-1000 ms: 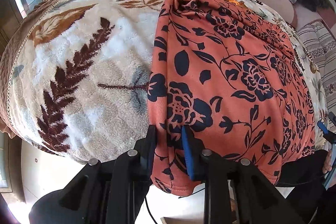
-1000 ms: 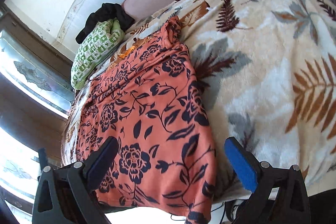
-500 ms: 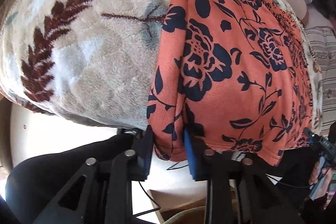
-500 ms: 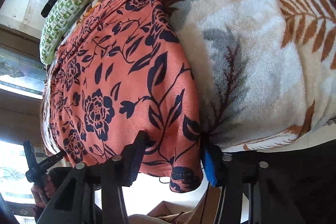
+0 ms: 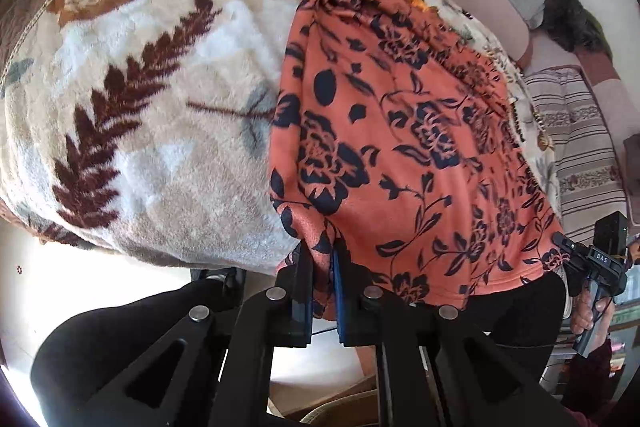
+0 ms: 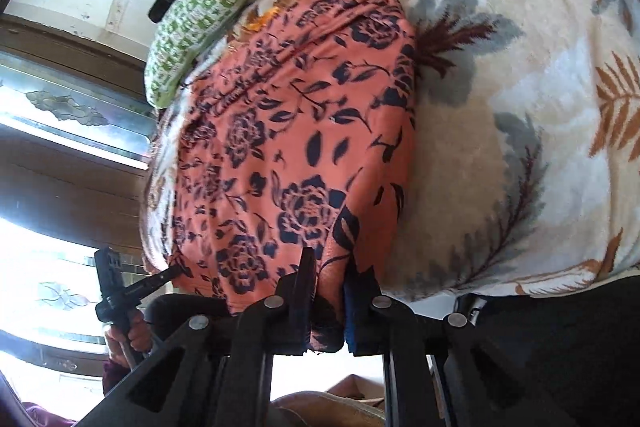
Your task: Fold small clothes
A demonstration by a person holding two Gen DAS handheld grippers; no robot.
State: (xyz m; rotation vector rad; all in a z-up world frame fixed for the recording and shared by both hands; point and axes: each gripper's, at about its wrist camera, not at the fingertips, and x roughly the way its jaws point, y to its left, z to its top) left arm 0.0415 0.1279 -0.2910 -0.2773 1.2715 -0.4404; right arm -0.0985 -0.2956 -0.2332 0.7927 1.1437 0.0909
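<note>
While both grippers pinch its hem, orange floral garment [image 5: 404, 131] lies flat.

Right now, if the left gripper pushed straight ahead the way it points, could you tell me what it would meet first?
The left gripper is already shut on the orange floral garment; going straight on, it would probably press into the leaf-print blanket under that hem.
</note>
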